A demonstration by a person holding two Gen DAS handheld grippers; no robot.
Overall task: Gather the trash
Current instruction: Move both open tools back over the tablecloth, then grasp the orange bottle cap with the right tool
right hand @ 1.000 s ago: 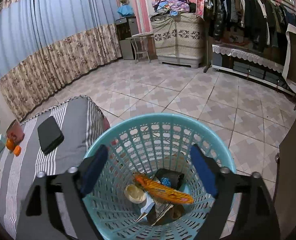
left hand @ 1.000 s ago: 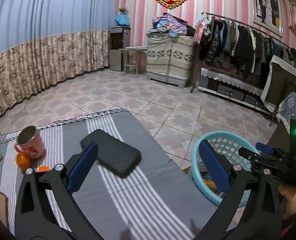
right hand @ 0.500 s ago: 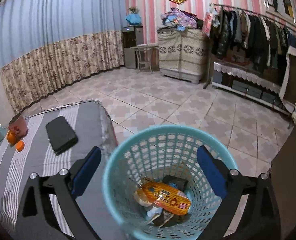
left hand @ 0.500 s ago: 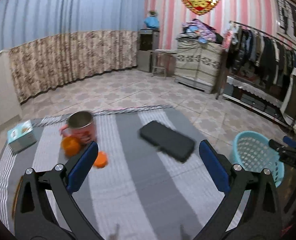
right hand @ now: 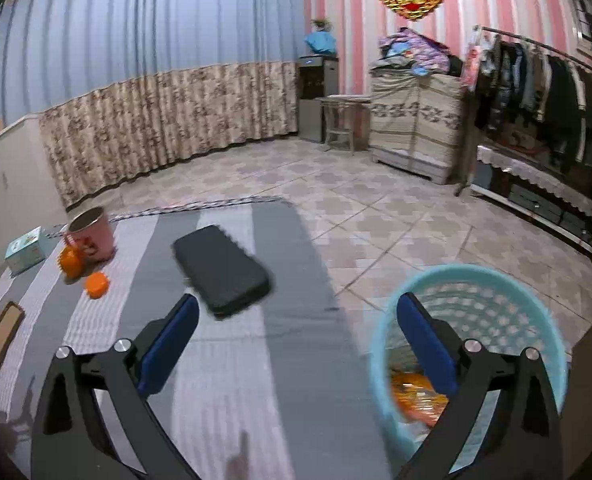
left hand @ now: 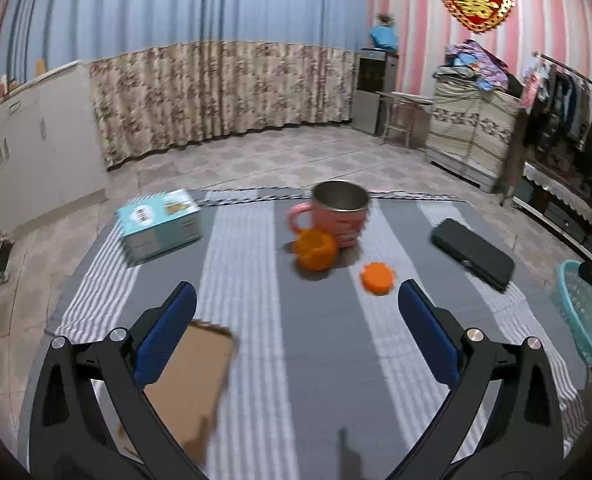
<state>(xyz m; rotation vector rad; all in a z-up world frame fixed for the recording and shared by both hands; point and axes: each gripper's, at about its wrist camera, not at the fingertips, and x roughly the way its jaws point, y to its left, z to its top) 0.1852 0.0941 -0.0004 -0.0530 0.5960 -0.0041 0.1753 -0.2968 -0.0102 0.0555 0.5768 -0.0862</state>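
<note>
My left gripper [left hand: 296,316] is open and empty above the grey striped table [left hand: 320,360]. Ahead of it lie an orange piece [left hand: 316,250], an orange cap [left hand: 377,277] and a pink metal mug [left hand: 338,212]. A brown cardboard piece [left hand: 191,384] lies under its left finger. My right gripper [right hand: 296,328] is open and empty, over the table's right edge. The light blue basket [right hand: 484,292] stands on the floor to the right, with an orange wrapper [right hand: 416,394] inside. The basket's rim also shows at the right edge of the left wrist view [left hand: 576,308].
A black case [left hand: 472,254] lies on the table's right side, also in the right wrist view [right hand: 221,268]. A light blue box [left hand: 159,226] sits at the far left. A clothes rack [right hand: 536,92] and a cabinet [right hand: 416,120] stand across the tiled floor.
Both grippers have swung left. The left view now faces the mug and orange pieces instead of the basket. The right gripper moved from above the basket toward the table. Both stay open.
</note>
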